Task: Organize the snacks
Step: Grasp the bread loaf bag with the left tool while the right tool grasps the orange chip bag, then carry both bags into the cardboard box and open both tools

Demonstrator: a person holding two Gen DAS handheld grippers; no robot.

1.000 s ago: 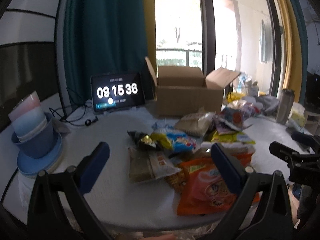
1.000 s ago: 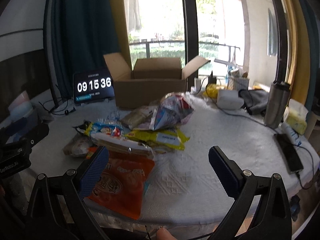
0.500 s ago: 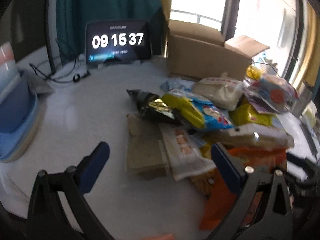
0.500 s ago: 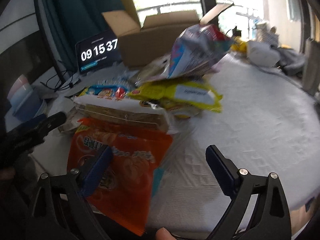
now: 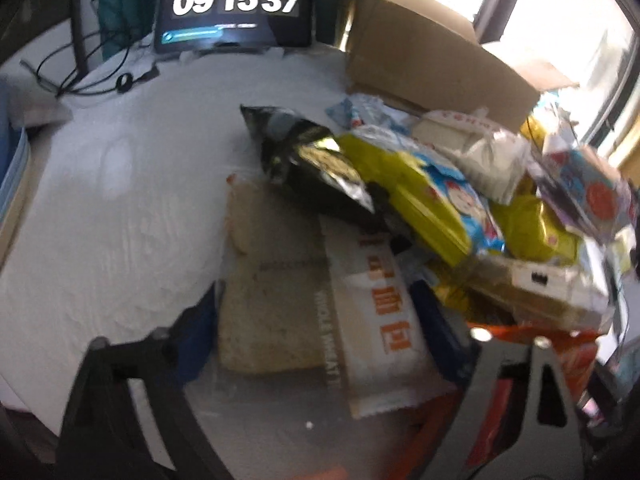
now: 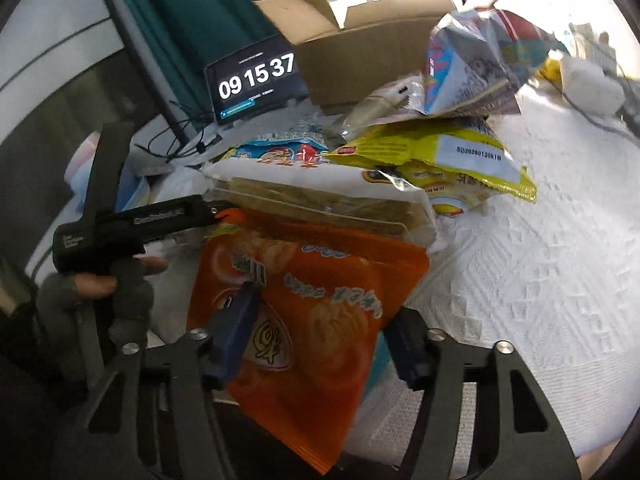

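A heap of snack packs lies on the white-clothed table (image 5: 120,200). My left gripper (image 5: 316,292) points down over a clear whole-wheat bread pack (image 5: 280,280). Its jaws are closing, with one blue pad at each side of the pack. My right gripper (image 6: 324,304) straddles an orange chip bag (image 6: 312,280) at the table's near edge. Its jaws are closing too: the left pad lies against the bag's face and the right pad is at its right edge. The right wrist view shows the left gripper (image 6: 132,224), held by a gloved hand (image 6: 100,284), left of the heap.
Behind the heap stands an open cardboard box (image 5: 420,60) beside a clock tablet (image 5: 236,4) with cables. A black bag (image 5: 312,160), a yellow-and-blue bag (image 5: 432,208), yellow packs (image 6: 440,152) and a red-and-blue bag (image 6: 480,52) are piled together. Blue bowls (image 5: 8,168) sit far left.
Both grippers dropped and tilted down toward the heap. The left one came over the bread pack, the right one over the orange bag. Both pairs of jaws narrowed.
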